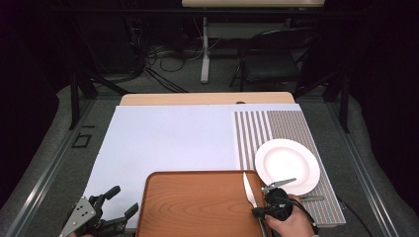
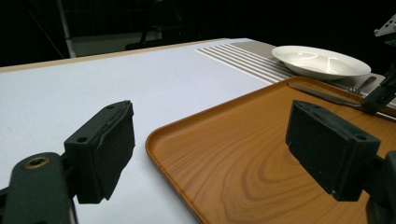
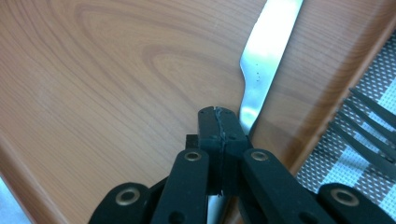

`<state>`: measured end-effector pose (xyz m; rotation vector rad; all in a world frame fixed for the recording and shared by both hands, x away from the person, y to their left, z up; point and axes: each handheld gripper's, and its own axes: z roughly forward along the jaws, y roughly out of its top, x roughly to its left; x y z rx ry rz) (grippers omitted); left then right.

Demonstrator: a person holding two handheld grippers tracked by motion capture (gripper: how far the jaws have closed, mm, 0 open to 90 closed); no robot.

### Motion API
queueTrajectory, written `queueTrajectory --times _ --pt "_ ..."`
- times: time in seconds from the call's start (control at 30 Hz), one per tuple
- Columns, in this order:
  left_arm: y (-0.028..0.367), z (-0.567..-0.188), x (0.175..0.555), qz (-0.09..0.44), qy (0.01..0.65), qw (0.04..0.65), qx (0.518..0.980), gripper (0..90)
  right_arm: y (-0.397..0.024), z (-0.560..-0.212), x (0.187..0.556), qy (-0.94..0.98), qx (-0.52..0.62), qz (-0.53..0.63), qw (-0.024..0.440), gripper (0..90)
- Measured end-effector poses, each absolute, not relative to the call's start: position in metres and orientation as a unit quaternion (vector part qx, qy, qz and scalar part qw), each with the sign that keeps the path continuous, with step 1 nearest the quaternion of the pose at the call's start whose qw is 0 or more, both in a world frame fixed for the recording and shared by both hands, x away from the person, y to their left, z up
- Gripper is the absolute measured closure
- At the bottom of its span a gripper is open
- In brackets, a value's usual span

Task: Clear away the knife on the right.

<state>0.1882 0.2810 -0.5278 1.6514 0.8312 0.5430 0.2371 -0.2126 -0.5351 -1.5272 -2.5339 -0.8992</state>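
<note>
Where tray [image 1: 197, 207] rim nears, right tool [image 3: 219, 122] clamps knife [image 3: 266, 56]

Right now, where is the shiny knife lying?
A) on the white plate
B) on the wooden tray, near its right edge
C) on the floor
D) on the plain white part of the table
B: the knife lies on the wooden tray by its right rim, its blade pointing away from the person, with the right gripper shut on its handle end; the white plate holds nothing.
</note>
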Motion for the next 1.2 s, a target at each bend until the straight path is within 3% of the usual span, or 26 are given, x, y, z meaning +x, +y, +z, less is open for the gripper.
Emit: queueTrajectory --times 0.6,0.77,0.93,1.03,1.2 --pt "0.281 -0.528 0.189 0.232 0.353 0.573 0.703 15.8 -0.218 -0.531 0.232 -0.817 -0.499 -0.287 0.022 90.0" --pt "0.281 -0.527 0.188 0.233 0.352 0.57 0.705 15.8 -0.219 -0.522 0.229 -0.813 -0.478 -0.331 -0.004 89.8" --pt "0.28 -0.527 0.189 0.232 0.35 0.571 0.705 15.8 -0.225 -0.514 0.228 -0.823 -0.445 -0.349 -0.053 76.6" --pt "0.279 -0.527 0.191 0.231 0.346 0.571 0.708 15.8 -0.228 -0.513 0.227 -0.826 -0.421 -0.363 -0.095 63.9" --pt "0.277 -0.527 0.191 0.228 0.343 0.573 0.709 15.8 -0.235 -0.512 0.227 -0.821 -0.397 -0.383 -0.146 58.9"
